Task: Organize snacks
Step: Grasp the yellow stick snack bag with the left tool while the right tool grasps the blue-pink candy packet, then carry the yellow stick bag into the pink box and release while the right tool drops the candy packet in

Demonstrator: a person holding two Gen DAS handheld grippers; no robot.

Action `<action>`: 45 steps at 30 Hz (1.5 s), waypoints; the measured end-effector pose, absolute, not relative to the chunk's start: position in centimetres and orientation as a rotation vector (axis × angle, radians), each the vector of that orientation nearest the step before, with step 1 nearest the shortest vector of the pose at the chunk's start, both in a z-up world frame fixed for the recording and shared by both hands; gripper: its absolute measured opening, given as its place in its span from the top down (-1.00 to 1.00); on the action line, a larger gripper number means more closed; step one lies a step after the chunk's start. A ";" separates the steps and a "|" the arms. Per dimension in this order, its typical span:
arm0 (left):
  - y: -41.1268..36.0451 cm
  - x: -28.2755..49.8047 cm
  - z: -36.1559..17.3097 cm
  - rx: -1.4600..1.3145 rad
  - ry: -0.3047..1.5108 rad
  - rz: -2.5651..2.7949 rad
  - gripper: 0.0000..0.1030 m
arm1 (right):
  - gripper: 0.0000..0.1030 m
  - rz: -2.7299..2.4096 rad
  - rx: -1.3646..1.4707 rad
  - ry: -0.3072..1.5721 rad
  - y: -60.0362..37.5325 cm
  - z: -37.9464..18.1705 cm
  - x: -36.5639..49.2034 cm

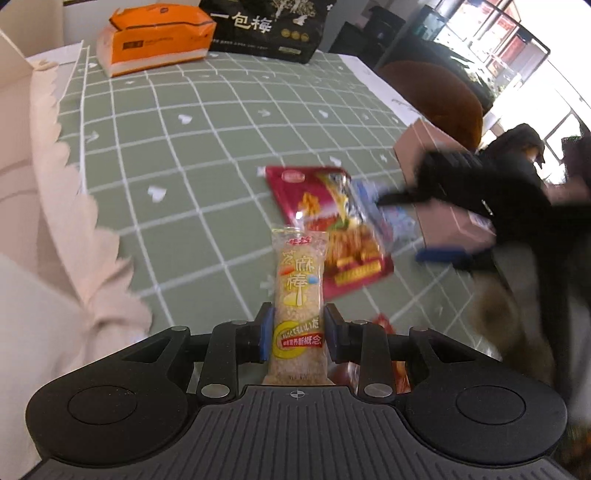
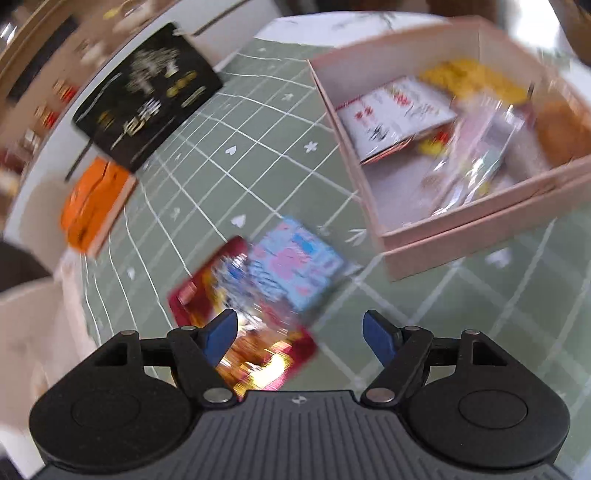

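Observation:
My left gripper (image 1: 298,326) is shut on a clear-wrapped sesame stick snack (image 1: 299,291) and holds it upright above the green checked tablecloth (image 1: 177,155). A red snack packet (image 1: 332,225) lies on the cloth ahead, with a light blue packet (image 1: 391,218) beside it. My right gripper (image 2: 300,334) is open and empty, hovering over the red packet (image 2: 258,354) and the blue packet (image 2: 295,266); it shows blurred in the left wrist view (image 1: 461,192). A pink cardboard box (image 2: 461,236) at the right holds several snack packs.
An orange tissue pack (image 1: 155,37) and a black bag (image 1: 269,26) stand at the table's far edge. A cream garment (image 1: 55,240) lies at the left. A brown chair (image 1: 432,96) stands beyond the table's right side.

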State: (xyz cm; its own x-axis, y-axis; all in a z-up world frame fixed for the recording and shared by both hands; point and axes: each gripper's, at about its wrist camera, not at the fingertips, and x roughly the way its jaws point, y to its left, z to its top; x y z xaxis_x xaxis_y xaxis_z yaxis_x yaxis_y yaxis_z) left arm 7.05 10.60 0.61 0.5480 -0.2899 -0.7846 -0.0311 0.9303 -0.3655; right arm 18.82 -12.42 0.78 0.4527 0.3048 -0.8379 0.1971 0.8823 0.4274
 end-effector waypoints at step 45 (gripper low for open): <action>2.6 1.9 -0.3 -0.212 1.026 -0.163 0.35 | -1.00 0.071 -0.003 1.043 -19.4 -1.5 9.2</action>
